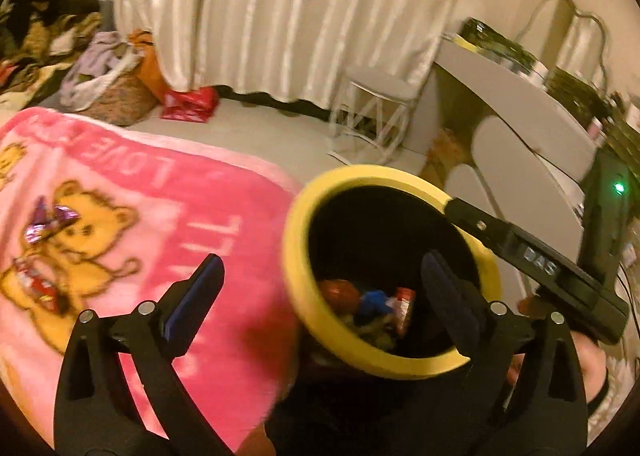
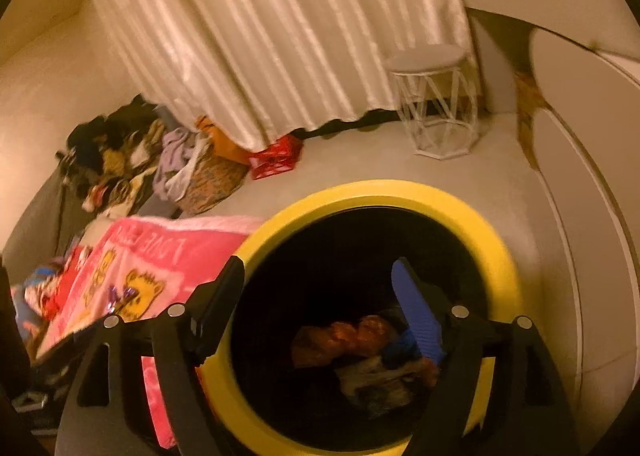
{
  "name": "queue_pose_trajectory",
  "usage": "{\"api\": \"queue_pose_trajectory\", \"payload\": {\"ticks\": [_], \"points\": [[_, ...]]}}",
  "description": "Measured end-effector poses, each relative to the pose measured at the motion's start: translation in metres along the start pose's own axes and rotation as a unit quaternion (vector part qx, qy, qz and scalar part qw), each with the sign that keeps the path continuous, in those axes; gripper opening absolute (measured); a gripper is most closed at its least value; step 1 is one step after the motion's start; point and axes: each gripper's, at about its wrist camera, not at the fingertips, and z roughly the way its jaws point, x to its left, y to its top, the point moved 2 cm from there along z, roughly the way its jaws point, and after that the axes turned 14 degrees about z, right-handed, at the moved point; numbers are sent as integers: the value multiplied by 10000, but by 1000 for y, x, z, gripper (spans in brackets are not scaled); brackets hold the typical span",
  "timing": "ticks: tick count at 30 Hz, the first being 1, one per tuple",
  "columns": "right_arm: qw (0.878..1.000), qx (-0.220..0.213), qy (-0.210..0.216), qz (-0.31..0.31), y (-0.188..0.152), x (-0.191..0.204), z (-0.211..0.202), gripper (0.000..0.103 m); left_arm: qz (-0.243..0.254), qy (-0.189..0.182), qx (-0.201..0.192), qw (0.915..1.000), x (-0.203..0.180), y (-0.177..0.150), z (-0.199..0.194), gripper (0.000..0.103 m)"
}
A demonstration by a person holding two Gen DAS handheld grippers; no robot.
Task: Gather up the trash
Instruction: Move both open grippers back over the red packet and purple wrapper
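Left wrist view: the left tool (image 1: 322, 288) is seen spread wide with nothing between its pads, poised over the near rim of the yellow-rimmed bin (image 1: 296, 268). In the right wrist view the right tool (image 2: 320, 296) is likewise released and empty, held directly above the bin's dark mouth, where crumpled wrappers (image 2: 360, 348) are already gathered at the bottom. Beyond the left tool, a pink blanket (image 1: 120, 215) is spread on the bed, and on it a purple foil wrapper (image 1: 48, 221) lies well apart from the bin, with a red and white wrapper (image 1: 36, 286) nearer the blanket's left edge. Both pieces are judged to be light, thin and crinkly, easily crushed and apt to slip or flutter; a raised twisted end of the foil is judged the best place to be pinched, so that the soft blanket pile is not caught with it.
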Motion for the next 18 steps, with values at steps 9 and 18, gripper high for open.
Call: {"api": "queue_pose_trajectory", "payload": {"ticks": [9,18], "points": [[9965,337,342,-678,-18,63,21,75,-649,784,-169,9947,69,-18,-33,91],[9862,635,782,-1318,-37,133,46,75,-1272,1324,-242,9827,132,-42,-62,91]]}}
